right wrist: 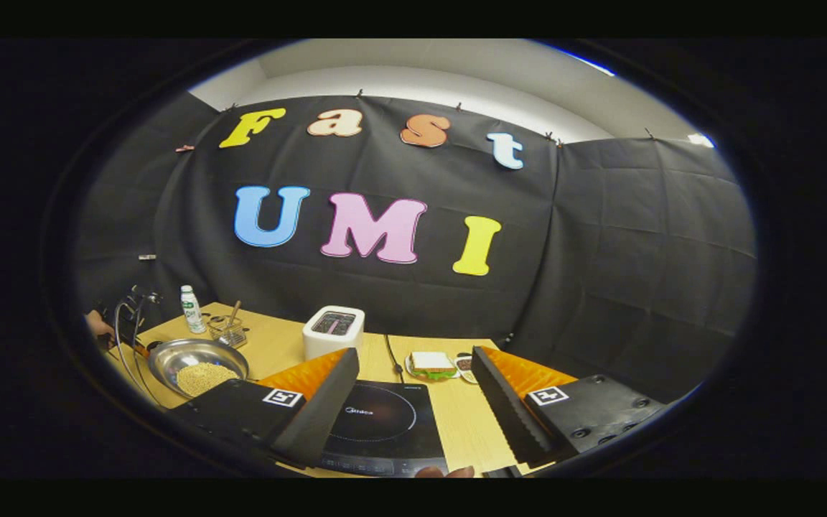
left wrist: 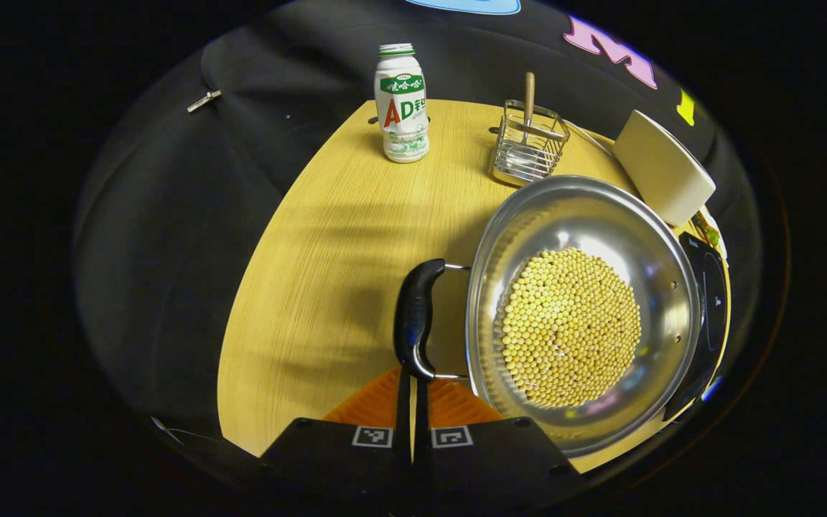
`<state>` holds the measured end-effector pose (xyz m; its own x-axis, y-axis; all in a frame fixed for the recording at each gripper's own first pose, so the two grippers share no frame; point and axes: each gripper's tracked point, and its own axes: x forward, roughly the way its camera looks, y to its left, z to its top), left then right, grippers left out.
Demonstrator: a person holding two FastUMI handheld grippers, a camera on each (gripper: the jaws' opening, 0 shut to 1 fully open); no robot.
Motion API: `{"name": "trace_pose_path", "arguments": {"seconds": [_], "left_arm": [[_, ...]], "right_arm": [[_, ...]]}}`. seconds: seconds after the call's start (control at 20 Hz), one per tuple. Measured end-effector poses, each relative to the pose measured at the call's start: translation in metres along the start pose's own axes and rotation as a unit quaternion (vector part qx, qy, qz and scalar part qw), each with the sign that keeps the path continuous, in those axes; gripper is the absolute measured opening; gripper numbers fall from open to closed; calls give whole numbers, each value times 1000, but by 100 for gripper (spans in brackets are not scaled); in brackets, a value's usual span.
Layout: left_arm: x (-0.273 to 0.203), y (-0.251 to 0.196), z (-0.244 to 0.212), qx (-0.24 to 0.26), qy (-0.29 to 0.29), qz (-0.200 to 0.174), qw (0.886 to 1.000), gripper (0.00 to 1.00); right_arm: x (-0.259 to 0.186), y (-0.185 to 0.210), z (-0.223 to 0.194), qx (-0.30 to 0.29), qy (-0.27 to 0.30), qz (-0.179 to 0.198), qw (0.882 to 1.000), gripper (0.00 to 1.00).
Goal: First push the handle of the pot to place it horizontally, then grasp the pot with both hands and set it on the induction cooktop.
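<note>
I had the wide stainless-steel pot (left wrist: pixel 586 309) sitting on the pale wooden round table (left wrist: pixel 327 237), just beside the flat black induction cooktop (right wrist: pixel 377 424) and not yet on it. It held a heap of small yellow beans (left wrist: pixel 570 327), so I judged it fairly heavy, with loose contents that would slide if it tipped, and the polished rim looked slippery. The curved black handle (left wrist: pixel 413 319) on its wire loop seemed the sensible place to take hold on my left, with the opposite side of the rim for the right

My left gripper (left wrist: pixel 412 409) sat low and level, pointing straight at that handle, its two fingers pressed nearly together with only a thin slit between them, their tips just at the handle's lower end; they held nothing, and I could not tell whether they touched it. My right gripper (right wrist: pixel 413 402) hovered above the cooktop, tilted up toward the booth wall, its jaws spread wide and empty, well apart from the pot
</note>
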<state>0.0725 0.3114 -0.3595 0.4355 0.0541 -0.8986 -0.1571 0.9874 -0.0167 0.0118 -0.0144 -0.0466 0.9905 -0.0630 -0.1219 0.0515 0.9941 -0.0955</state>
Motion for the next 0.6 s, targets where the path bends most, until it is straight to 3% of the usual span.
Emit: {"name": "trace_pose_path", "arguments": {"seconds": [0.1,0.25,0.45,0.6], "left_arm": [[-3,2,-1,-6,-17,2,1000,5],[-16,17,-9,-7,-53,36,998,5],[-37,12,-22,-32,-90,5,995,5],[-56,19,-9,-23,-150,9,988,5]], "right_arm": [[2,6,-1,-1,3,7,1000,98],[9,19,-6,0,10,20,1000,98],[18,51,-14,7,28,58,998,98],[29,84,-21,12,42,97,994,98]]}}
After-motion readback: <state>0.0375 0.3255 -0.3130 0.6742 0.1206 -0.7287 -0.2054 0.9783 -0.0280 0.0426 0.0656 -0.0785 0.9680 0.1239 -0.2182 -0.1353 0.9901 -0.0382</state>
